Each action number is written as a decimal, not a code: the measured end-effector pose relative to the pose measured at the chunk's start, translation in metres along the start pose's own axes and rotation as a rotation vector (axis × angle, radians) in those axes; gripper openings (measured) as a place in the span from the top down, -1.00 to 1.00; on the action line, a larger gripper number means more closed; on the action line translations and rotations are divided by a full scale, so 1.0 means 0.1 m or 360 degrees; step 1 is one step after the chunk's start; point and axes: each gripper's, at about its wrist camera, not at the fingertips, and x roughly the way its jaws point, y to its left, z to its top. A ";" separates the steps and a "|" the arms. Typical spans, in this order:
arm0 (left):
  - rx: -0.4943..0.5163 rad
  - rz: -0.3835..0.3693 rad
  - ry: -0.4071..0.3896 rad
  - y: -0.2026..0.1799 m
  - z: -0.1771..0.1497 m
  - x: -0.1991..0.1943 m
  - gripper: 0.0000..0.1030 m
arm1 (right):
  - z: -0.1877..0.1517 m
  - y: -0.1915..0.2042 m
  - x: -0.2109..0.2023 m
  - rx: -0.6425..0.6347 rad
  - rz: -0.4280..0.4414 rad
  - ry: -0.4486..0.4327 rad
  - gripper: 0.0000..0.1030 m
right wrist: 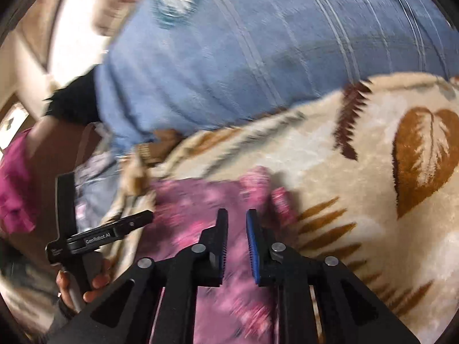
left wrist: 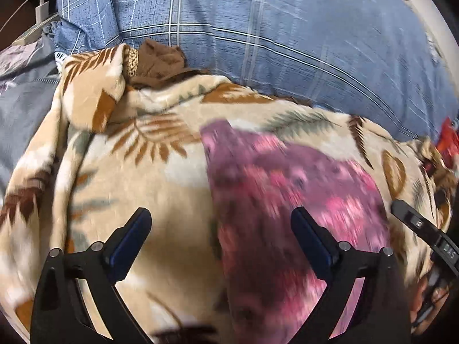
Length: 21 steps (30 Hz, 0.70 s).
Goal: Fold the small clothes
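Clearly, the left gripper (left wrist: 221,229) is held wide apart over the blanket (left wrist: 120,189), with nothing between its fingers. The right gripper (right wrist: 237,229) is seen with its jaws narrow, a slim gap left between the pads and no cloth caught in it. The pink floral garment (left wrist: 287,195) is spread on the blanket, toward its right side as the left wrist view shows it, short of the blue checked pillow (left wrist: 287,43) at the far edge. Both views are blurred. A risk can be judged: if a pinch is made too deep, blanket pile may be gathered with the garment, and the fold dragged askew. A brown cloth (left wrist: 160,60) near the blanket's far left corner could be mistaken for the piece in hand.
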 end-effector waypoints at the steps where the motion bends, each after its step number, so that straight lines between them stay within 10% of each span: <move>1: 0.0013 0.0004 0.0026 -0.03 -0.08 0.05 -0.92 | -0.06 0.02 0.01 -0.0037 0.0004 0.0019 0.57; 7: -0.0023 0.0016 0.0163 -0.04 -0.12 0.23 -0.93 | -0.29 0.10 0.14 -0.0246 -0.0280 0.0169 0.62; 21: 0.0045 -0.0002 0.0218 -0.18 -0.55 -0.06 -0.93 | -0.67 0.19 -0.20 -0.0301 -0.0334 0.0174 0.25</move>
